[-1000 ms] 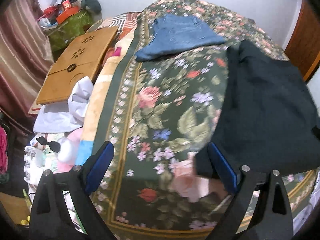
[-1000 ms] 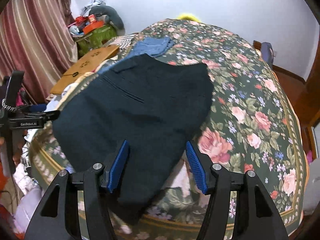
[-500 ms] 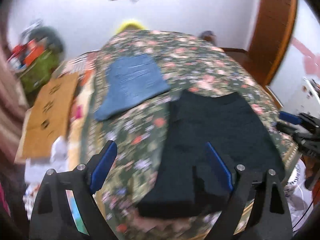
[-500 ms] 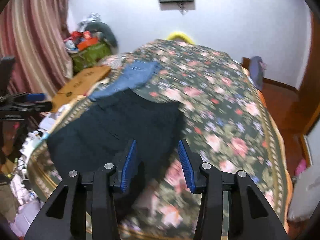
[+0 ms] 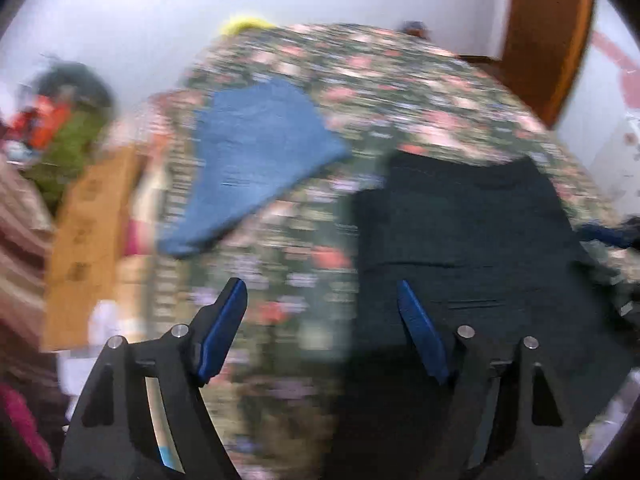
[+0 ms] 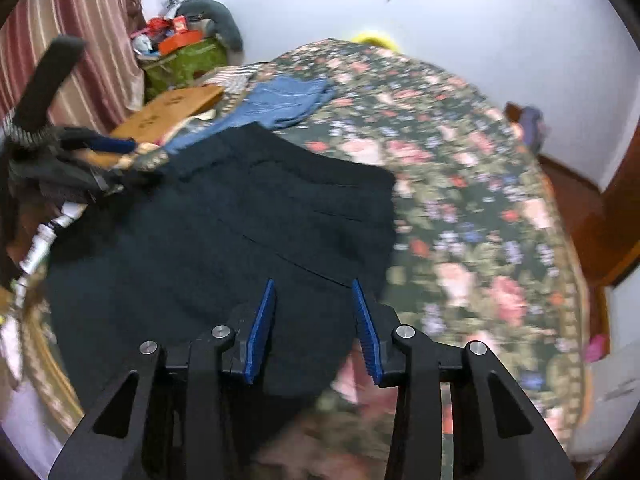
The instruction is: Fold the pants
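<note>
Dark navy pants (image 6: 248, 216) lie folded flat on the floral bedspread (image 6: 460, 184); they also show in the blurred left wrist view (image 5: 472, 240), at the right. My left gripper (image 5: 322, 296) is open and empty above the bedspread, its right finger over the pants' left edge. My right gripper (image 6: 314, 292) is open and empty, just above the pants' near right part. The left gripper also shows in the right wrist view (image 6: 100, 148), at the pants' far left edge.
Folded blue jeans (image 5: 256, 152) lie farther up the bed, also seen in the right wrist view (image 6: 288, 100). A wooden board (image 6: 172, 108), a green bag (image 6: 188, 60) and clutter sit left of the bed. A curtain (image 6: 88, 40) hangs left. A wooden door (image 5: 548, 36) stands right.
Both grippers have lifted and swung back over the bed. The left one turned right toward the dark pants. The right gripper's fingers stand closer together than a second ago.
</note>
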Motion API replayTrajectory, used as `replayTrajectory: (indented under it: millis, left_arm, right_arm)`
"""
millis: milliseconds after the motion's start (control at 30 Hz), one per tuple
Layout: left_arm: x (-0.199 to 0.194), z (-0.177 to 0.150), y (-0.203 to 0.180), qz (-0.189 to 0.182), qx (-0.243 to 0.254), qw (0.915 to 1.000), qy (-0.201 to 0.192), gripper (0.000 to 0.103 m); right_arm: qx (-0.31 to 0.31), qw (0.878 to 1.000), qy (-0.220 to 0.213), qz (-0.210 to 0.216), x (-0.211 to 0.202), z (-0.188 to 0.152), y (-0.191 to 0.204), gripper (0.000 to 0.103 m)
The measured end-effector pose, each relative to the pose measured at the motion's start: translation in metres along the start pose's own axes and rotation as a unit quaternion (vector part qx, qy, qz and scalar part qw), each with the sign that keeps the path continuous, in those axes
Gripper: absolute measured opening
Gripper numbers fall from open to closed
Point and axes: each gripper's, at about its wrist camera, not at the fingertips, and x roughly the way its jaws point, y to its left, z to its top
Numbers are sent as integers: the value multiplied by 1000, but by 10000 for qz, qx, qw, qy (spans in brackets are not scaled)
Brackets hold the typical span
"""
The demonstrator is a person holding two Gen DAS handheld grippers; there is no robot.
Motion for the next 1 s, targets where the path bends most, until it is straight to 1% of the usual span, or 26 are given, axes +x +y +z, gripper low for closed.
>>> replayTrajectory:
  millis: [67,133,167,233,300,367,400,433,467,533,667,733,767,867,900,933,1000]
  left_arm:
    - [-3,-4,15,181,-37,9998,46,77]
    - [-10,-9,29,36,-171,9998,75,77]
    - [-18,-13,35,-87,-249,9997,12,77]
    - [-31,-15,38,-217,-309,9992,-106,77]
    - [-41,-18,34,-439,-294,9984,-181,80]
    - [-49,-21,28,-758,-327,9964,-189,90]
    - [-49,-22,25,-898,-363,9951,-199,92]
    - [-50,-23,20,-1026,-386,9938,-188,93]
    - [-47,-25,14,-1154,-382,9925,-139,93]
    - [-40,-26,4,-1266,-343,9914,-22,93]
    - [-12,-31,-10,-1424,-365,9883,401,93]
    - [3,-33,-13,-1605,-512,9838,615,93]
    - [12,-34,-14,-1754,-631,9796,750,93]
    - [24,-32,-13,-2003,-883,9719,864,93]
    - [27,-30,-12,-2032,-919,9709,868,93]
    - [29,-28,-12,-2061,-935,9701,877,93]
    - [32,-22,-16,-2097,-922,9692,902,93]
  right_arm:
    - [93,9999,121,-30,-2,-5,-12,36]
    - [361,9993,115,-72,-12,-6,-24,37]
    - [465,9988,38,-120,-21,-7,-29,37]
    - [592,9981,-150,-123,-36,-5,-31,40]
    - [780,9965,-288,0,-49,-4,-30,46]
    - [960,9945,-382,169,-56,-3,-27,58]
    - [1063,9931,-421,260,-57,-4,-23,62]
    - [1118,9923,-435,317,-57,-5,-20,69]
    - [1156,9917,-437,366,-56,-6,-17,71]
    - [1205,9911,-331,470,-47,-10,-11,72]
    - [1470,9858,90,802,-22,-20,-7,72]
    - [1645,9812,210,987,-12,-26,-8,72]
    - [1757,9780,248,1096,-7,-27,-9,72]
    - [2017,9685,374,1409,4,-27,-14,72]
    - [2106,9647,421,1522,9,-27,-15,72]
    - [2141,9628,433,1590,12,-26,-15,73]
    - [2079,9636,423,1630,16,-22,-12,74]
